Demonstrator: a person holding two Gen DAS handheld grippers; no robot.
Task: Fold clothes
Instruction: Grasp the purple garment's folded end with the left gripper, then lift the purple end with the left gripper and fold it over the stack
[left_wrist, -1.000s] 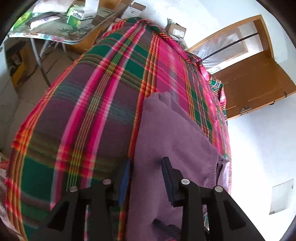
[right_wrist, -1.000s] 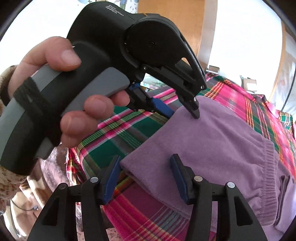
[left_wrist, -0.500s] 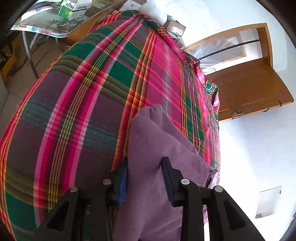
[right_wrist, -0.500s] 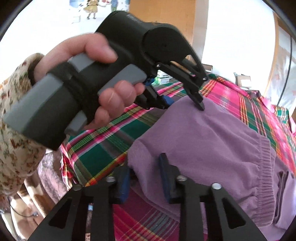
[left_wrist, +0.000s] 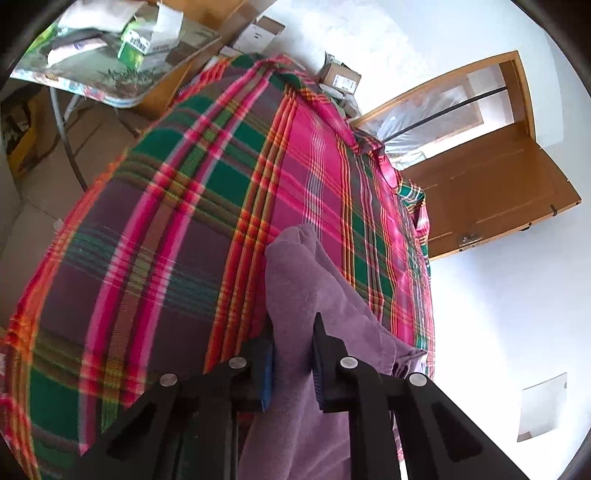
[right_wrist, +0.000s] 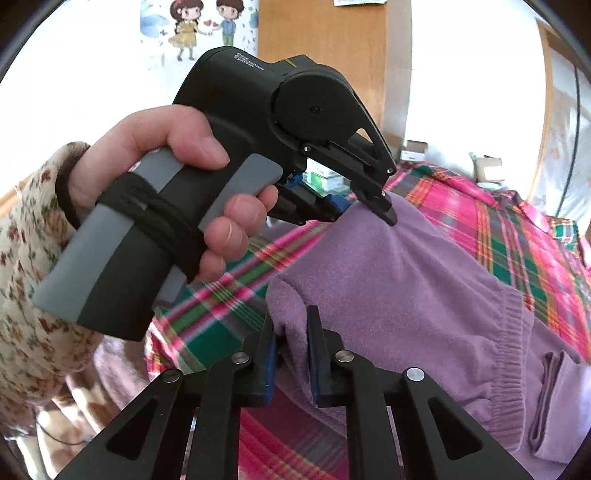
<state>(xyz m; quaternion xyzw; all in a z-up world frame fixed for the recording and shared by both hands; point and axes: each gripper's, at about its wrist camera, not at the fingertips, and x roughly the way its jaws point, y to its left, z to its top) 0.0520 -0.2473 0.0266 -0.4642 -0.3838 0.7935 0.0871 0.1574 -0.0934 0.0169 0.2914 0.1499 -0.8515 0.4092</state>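
A purple fleece garment (left_wrist: 306, 288) (right_wrist: 406, 280) lies on a bed covered by a pink and green plaid blanket (left_wrist: 166, 240) (right_wrist: 517, 229). My left gripper (left_wrist: 293, 354) is shut on one corner of its near edge, and the cloth rises in a ridge between the fingers. In the right wrist view that same left gripper (right_wrist: 365, 210) pinches the far corner, held by a person's hand (right_wrist: 207, 184). My right gripper (right_wrist: 291, 332) is shut on the near corner of the same edge. A ribbed waistband (right_wrist: 513, 332) shows at the right.
A folding table (left_wrist: 110, 88) with boxes and packets stands past the bed's far left corner. Cardboard boxes (left_wrist: 340, 77) sit by the wall, beside an open wooden door (left_wrist: 491, 192). A floral sleeve (right_wrist: 29, 295) fills the left of the right wrist view.
Both grippers stood open around the garment's edge a second ago and have since shut on it. The gripped corners have bunched and lifted slightly off the blanket.
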